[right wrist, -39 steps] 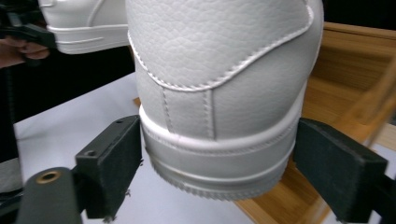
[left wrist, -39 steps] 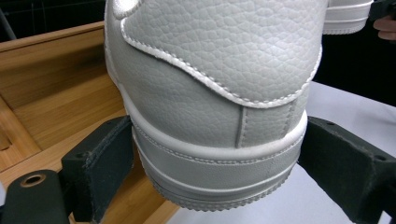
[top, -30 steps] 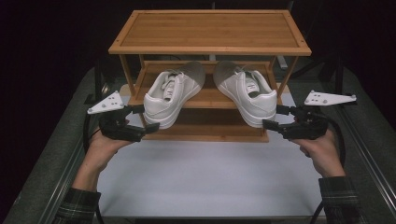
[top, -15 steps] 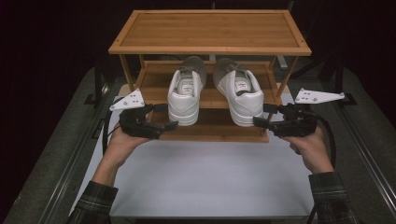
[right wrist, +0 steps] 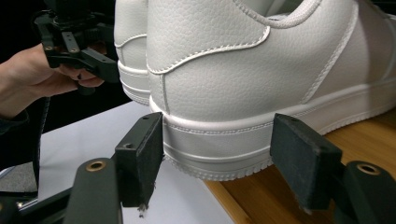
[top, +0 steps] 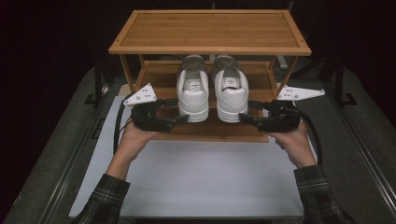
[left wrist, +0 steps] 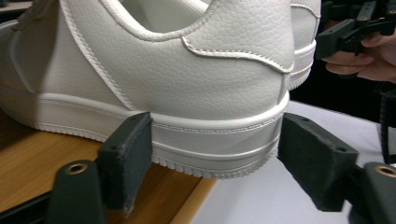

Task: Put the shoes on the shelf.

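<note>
We have both white sneakers on the lower shelf (top: 261,135) of the bamboo rack, heels outward. The left gripper (top: 183,119) brackets the left sneaker (top: 193,95) heel, the right gripper (top: 243,117) the right sneaker (top: 230,93); jaws spread, unclenched. We should push evenly, keeping them parallel.

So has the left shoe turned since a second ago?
Yes. The left shoe has swung from angled outward to heel-first, square to the rack, beside the right shoe.

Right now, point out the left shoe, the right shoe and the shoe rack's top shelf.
left shoe (top: 194,95), high view, on its heel.
right shoe (top: 230,97), high view, on its heel.
shoe rack's top shelf (top: 210,29), high view, on the middle of its bare wooden boards.
</note>
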Demonstrator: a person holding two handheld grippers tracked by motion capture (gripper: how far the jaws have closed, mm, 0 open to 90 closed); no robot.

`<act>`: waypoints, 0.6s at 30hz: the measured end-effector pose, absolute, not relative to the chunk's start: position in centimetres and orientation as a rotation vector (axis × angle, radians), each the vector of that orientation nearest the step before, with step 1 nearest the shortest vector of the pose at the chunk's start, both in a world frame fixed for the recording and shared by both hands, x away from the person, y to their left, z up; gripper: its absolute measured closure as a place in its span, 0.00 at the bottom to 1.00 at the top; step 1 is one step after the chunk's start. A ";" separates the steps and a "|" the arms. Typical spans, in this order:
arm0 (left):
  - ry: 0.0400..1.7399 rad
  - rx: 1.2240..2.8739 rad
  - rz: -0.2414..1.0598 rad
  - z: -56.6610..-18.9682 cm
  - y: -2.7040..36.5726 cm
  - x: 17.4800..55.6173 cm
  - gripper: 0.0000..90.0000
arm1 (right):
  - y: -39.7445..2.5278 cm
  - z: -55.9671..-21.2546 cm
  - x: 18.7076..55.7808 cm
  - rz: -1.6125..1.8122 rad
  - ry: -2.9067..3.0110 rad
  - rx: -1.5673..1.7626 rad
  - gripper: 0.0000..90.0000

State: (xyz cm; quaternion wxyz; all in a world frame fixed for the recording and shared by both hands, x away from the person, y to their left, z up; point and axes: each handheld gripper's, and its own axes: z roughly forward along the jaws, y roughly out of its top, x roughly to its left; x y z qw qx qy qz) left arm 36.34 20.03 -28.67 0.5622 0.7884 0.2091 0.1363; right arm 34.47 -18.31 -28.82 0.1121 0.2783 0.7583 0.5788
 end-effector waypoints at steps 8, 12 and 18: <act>0.499 1.865 0.306 -28.6 19.3 37.7 0.24 | -17.1 -28.9 35.3 1.707 2.221 0.811 0.41; 0.487 1.877 0.295 -28.5 19.3 38.1 0.21 | -17.2 -29.1 36.0 1.714 2.216 0.849 0.34; 0.496 1.876 0.289 -28.5 19.6 38.5 0.21 | -17.1 -29.3 36.7 1.759 2.235 0.857 0.34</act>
